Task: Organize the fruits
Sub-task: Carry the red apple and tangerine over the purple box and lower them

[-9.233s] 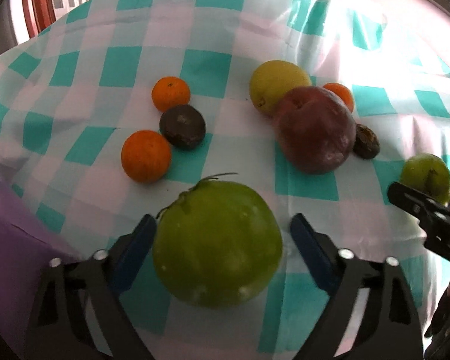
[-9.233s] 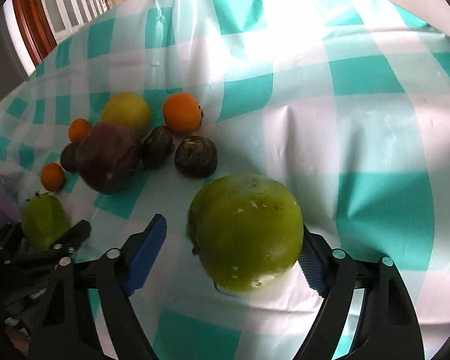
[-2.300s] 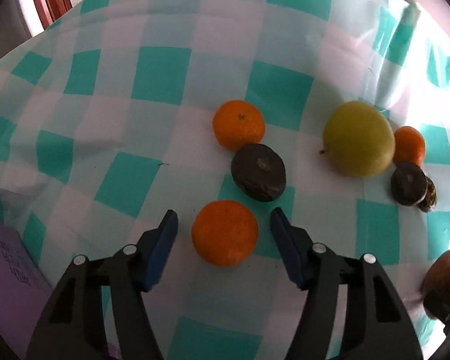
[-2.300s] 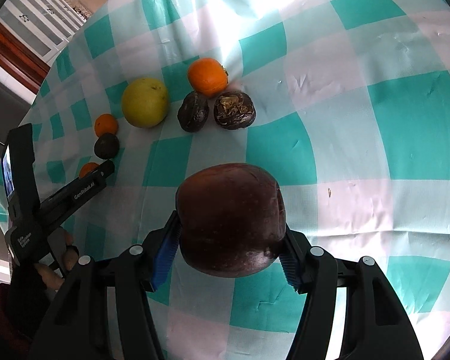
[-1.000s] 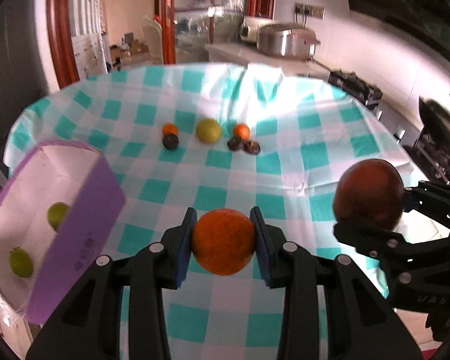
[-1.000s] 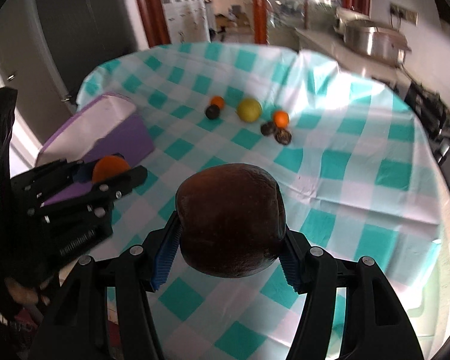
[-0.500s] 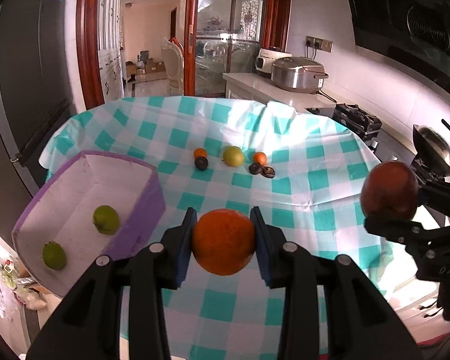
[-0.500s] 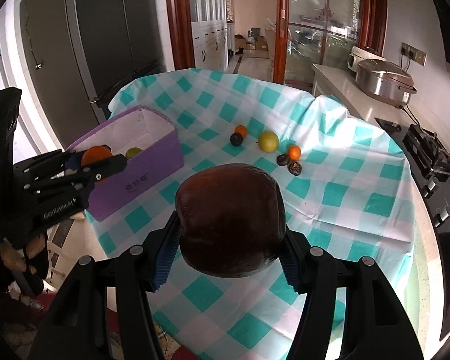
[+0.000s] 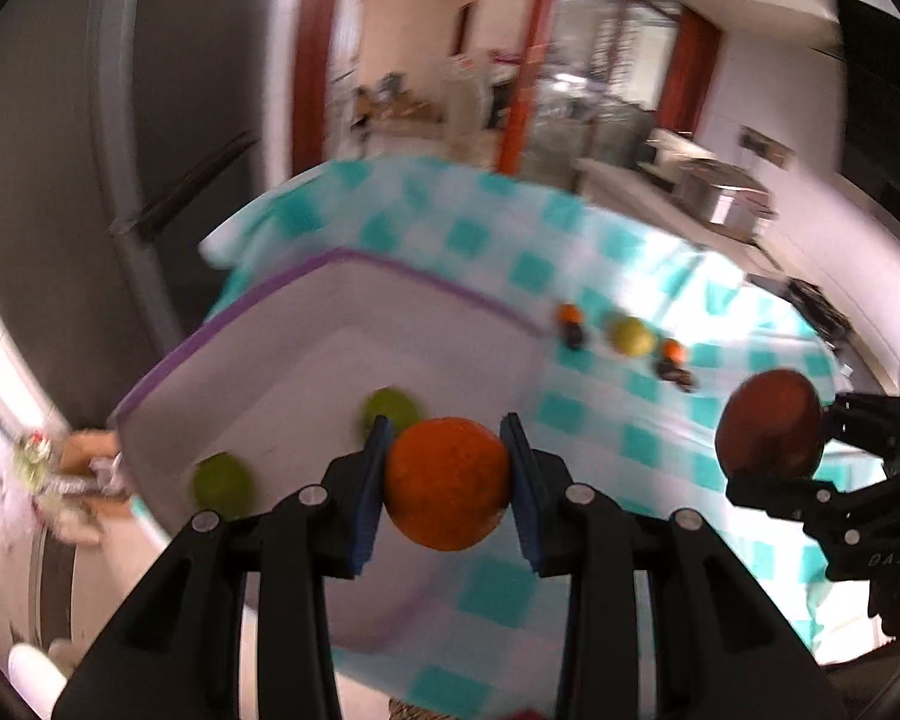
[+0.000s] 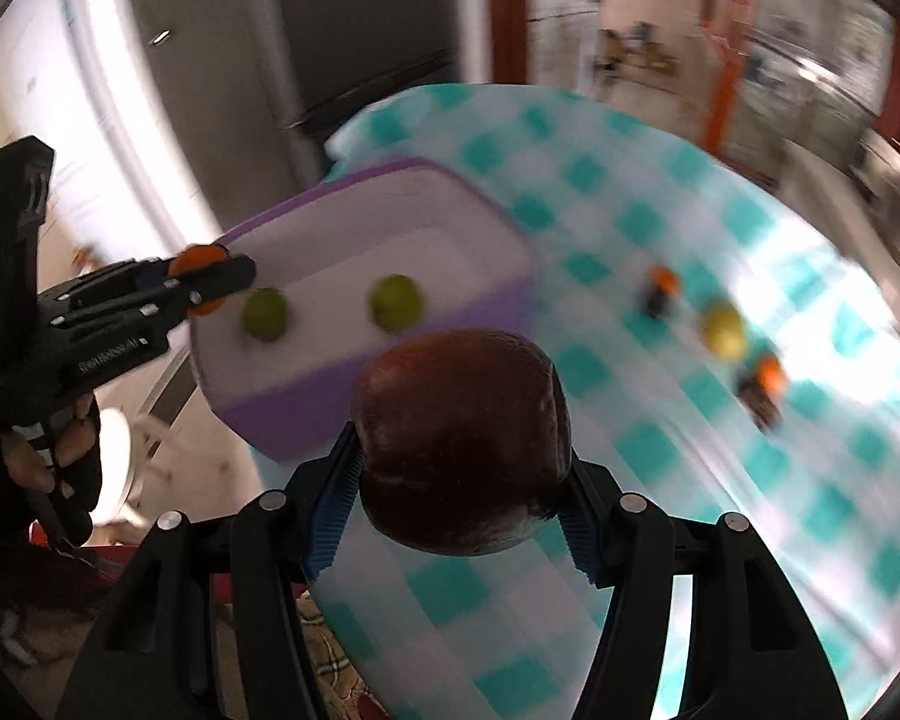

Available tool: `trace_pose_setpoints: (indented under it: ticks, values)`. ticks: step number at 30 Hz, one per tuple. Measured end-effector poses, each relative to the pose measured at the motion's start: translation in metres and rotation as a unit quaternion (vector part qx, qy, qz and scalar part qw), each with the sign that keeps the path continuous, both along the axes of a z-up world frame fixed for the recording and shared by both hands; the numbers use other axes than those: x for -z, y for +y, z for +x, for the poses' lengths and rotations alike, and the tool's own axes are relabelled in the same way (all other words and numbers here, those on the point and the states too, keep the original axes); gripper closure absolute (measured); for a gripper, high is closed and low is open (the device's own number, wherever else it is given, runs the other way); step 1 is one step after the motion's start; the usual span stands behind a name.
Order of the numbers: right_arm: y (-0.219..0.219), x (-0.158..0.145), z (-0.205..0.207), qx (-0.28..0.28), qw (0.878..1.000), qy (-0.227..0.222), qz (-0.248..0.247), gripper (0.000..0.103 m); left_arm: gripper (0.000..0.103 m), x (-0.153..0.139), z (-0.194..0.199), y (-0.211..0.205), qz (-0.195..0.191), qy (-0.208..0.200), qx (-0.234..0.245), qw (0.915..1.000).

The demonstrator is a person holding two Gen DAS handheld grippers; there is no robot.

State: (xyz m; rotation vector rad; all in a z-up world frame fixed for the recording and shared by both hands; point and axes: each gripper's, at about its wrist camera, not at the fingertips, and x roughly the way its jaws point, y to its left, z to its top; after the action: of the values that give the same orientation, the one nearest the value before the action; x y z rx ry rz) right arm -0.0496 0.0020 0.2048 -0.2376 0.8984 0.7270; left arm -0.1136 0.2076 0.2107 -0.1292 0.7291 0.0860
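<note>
You're in a home kitchen: a checked tablecloth (image 9: 600,276) covers the table, a steel cooker (image 9: 723,195) sits on the counter, and red-framed glass doors (image 9: 528,60) open behind.

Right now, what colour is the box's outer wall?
Purple, with a white inside; the box shows best in the right wrist view.

I see an orange (image 9: 447,483) pinched mid-air at lower centre of my left view and a dark red apple (image 10: 462,450) likewise in my right. Two green fruits (image 10: 395,302) lie in the purple box (image 10: 354,402); the small fruits (image 9: 630,334) sit in a blurred row at right.
</note>
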Motion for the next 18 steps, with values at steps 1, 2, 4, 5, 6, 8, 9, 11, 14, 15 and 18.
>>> trace_pose_setpoints:
  ticks: [1,2,4,5,6,8,9,11,14,15,18]
  values:
    - [0.016,0.001,0.008,-0.015,1.0,0.003,-0.003,0.044,0.066,0.004,0.002,0.01,0.0,0.007,-0.01,0.9999]
    - [0.037,0.004,0.018,-0.033,0.999,0.009,-0.006,0.043,0.066,0.009,0.006,0.027,-0.001,0.022,-0.025,0.9995]
    - [0.067,0.008,0.035,-0.054,0.998,0.02,-0.011,0.043,0.066,0.016,0.012,0.051,-0.005,0.039,-0.049,0.998]
    - [0.085,0.012,0.047,-0.067,0.997,0.022,-0.018,0.044,0.066,0.02,0.018,0.066,-0.01,0.05,-0.064,0.9967]
    - [0.099,0.014,0.054,-0.077,0.996,0.021,-0.027,0.044,0.066,0.023,0.025,0.079,-0.019,0.064,-0.072,0.9952]
    - [0.124,0.019,0.074,-0.086,0.995,0.019,-0.046,0.044,0.066,0.031,0.043,0.097,-0.033,0.091,-0.074,0.9926]
    - [0.132,0.021,0.084,-0.081,0.995,0.027,-0.048,0.044,0.066,0.034,0.054,0.104,-0.031,0.104,-0.077,0.9912]
    - [0.148,0.027,0.115,-0.058,0.996,0.064,-0.036,0.043,0.066,0.04,0.077,0.106,-0.02,0.125,-0.067,0.9897]
    - [0.165,0.044,0.157,-0.019,0.993,0.116,-0.017,0.043,0.066,0.051,0.108,0.1,0.006,0.153,-0.046,0.9871]
    - [0.172,0.05,0.168,-0.011,0.992,0.125,-0.016,0.043,0.066,0.057,0.115,0.099,0.012,0.162,-0.043,0.9858]
    - [0.195,0.071,0.193,0.002,0.99,0.135,-0.031,0.044,0.066,0.077,0.134,0.098,0.009,0.194,-0.045,0.98]
